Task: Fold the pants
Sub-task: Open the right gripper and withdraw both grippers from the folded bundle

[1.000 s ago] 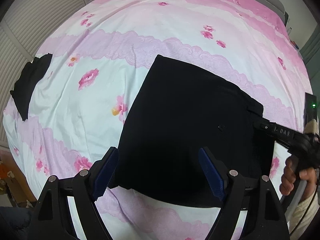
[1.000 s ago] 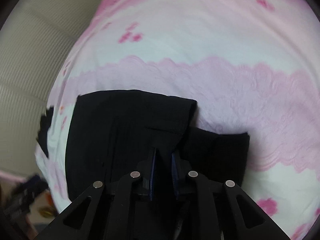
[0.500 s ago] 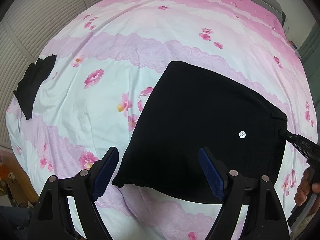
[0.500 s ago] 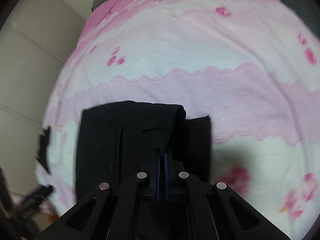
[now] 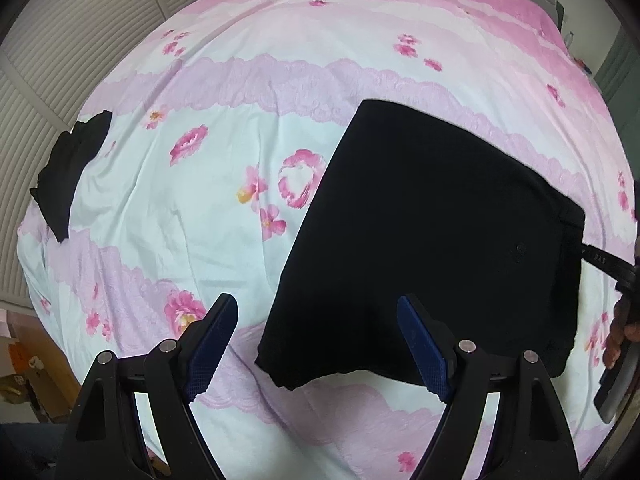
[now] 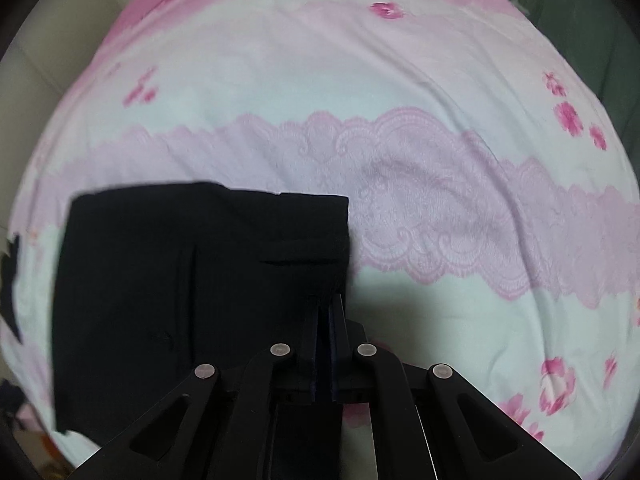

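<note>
The only writing that shows is a few pale letters on the right gripper's finger where it enters the left wrist view from the right edge, reading roughly "DAS"; the rest of the mark is too small to make out; no label can be read on the pants.

The black pants (image 5: 432, 240) lie folded into a broad flat block on the bedsheet (image 5: 224, 92), which is pale with pink lace bands and pink flowers; a small round button (image 5: 520, 249) shows on the cloth near the right edge of the block.

The left gripper (image 5: 318, 346) hangs above the near edge of the pants with its jaws spread wide and nothing between them; the lower left corner of the pants sits between the two blue pads in that view, but the pads are clear of the cloth.

The right gripper (image 6: 325, 316) has its jaws pressed together at the right edge of the pants (image 6: 192, 280); dark cloth lies right at the fingertips, and the jaws appear to be pinching that edge, though the black fabric against black fingers makes the grip hard to see; a hand (image 5: 624, 332) holds its handle at the right edge of the left wrist view.

A second dark garment (image 5: 68, 172) lies well apart at the left edge of the bed, near a slatted wall (image 5: 60, 52).
</note>
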`<state>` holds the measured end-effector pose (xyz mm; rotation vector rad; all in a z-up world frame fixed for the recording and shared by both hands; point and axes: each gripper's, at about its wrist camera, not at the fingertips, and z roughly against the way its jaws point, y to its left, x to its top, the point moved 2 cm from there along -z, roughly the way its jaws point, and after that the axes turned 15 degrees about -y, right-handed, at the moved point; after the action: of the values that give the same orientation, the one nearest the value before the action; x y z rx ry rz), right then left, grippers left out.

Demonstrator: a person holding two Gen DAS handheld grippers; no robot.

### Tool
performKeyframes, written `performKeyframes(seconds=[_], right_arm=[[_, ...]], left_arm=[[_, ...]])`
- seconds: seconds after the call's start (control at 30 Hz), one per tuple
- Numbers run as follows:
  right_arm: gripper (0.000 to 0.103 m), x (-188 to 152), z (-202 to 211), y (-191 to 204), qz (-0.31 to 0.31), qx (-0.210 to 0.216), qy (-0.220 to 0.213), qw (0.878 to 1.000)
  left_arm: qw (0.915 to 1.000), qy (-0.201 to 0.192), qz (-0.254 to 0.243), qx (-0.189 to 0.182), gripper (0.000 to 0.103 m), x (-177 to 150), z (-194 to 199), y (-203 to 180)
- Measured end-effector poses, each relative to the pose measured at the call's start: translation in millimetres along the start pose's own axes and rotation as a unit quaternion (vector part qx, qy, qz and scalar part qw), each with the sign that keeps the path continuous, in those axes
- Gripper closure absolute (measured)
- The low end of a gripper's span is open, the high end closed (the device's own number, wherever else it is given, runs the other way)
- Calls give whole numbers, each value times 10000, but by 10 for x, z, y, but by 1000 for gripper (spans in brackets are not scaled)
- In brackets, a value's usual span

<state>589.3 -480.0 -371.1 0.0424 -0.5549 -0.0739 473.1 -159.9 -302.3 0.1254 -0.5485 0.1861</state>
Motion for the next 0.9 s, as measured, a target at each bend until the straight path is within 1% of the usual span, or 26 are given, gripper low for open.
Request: performKeyframes(seconds=[0.07, 0.1, 0.13, 0.17, 0.2, 0.27, 0.33, 0.4, 0.43, 0.47, 0.5, 0.57, 0.6, 0.63, 0.67, 0.73, 0.77, 0.83, 0.87, 0.9], right_arm=[[95, -30, 17, 54, 170, -135, -25, 9998], [85, -51, 46, 64, 220, -240, -35, 9995], [77, -90, 68, 61, 256, -371, 58, 9990], [58, -123, 83, 56, 254, -440, 133, 9986], [46, -197, 125, 28, 216, -514, 211, 9982], [46, -328, 254, -23, 210, -581, 207, 9979], [46, -468, 466, -51, 220, -665, 124, 9975], [46, -591, 755, -51, 219, -644, -91, 9976], [46, -639, 885, -34, 213, -670, -170, 9974], [43, -674, 1023, -20, 211, -681, -245, 9972], [37, -725, 1195, 14, 246, -641, -334, 9971], [33, -808, 1442, 104, 309, -541, -423, 9972], [32, -866, 1602, 156, 299, -480, -490, 9972], [30, -894, 1692, 223, 280, -450, -520, 9972], [28, -935, 1789, 252, 242, -412, -536, 9974], [28, -1023, 1989, 288, 23, -171, -645, 9978], [28, -1060, 2059, 282, -126, 25, -708, 9974], [28, -1113, 2108, 253, -390, 254, -734, 9962], [27, -1139, 2101, 214, -544, 324, -696, 9956], [27, -1166, 2102, 183, -673, 307, -641, 9952]], left_arm=[[10000, 0, -63, 14, 21, -38, -15, 21], [10000, 1, -69, 36, 21, -47, -17, 30], [10000, 2, -61, 37, 21, -64, -16, 49], [10000, 22, -50, -12, 21, -91, -12, 79], [10000, 36, -58, -23, 21, -109, -6, 97], [9999, -4, -143, -73, 21, -168, 45, 142], [9995, -95, -281, -107, 21, -239, 128, 178], [9987, -233, -436, -104, 21, -328, 256, 234], [9983, -315, -465, -167, 21, -394, 353, 280], [9980, -346, -475, -221, 21, -423, 404, 299], [9976, -383, -494, -296, 21, -475, 486, 327], [9967, -470, -513, -410, 20, -573, 665, 380], [9964, -502, -508, -467, 16, -620, 760, 408], [9962, -530, -477, -509, 12, -643, 820, 425], [9956, -585, -391, -615, 10, -685, 919, 463], [9943, -653, -189, -819, 3, -744, 1054, 533], [9934, -683, -43, -919, 3, -773, 1118, 585], [9930, -667, 141, -968, 3, -795, 1166, 658], [9932, -637, 181, -961, 3, -796, 1175, 679], [9934, -610, 229, -949, 3, -807, 1191, 710]])
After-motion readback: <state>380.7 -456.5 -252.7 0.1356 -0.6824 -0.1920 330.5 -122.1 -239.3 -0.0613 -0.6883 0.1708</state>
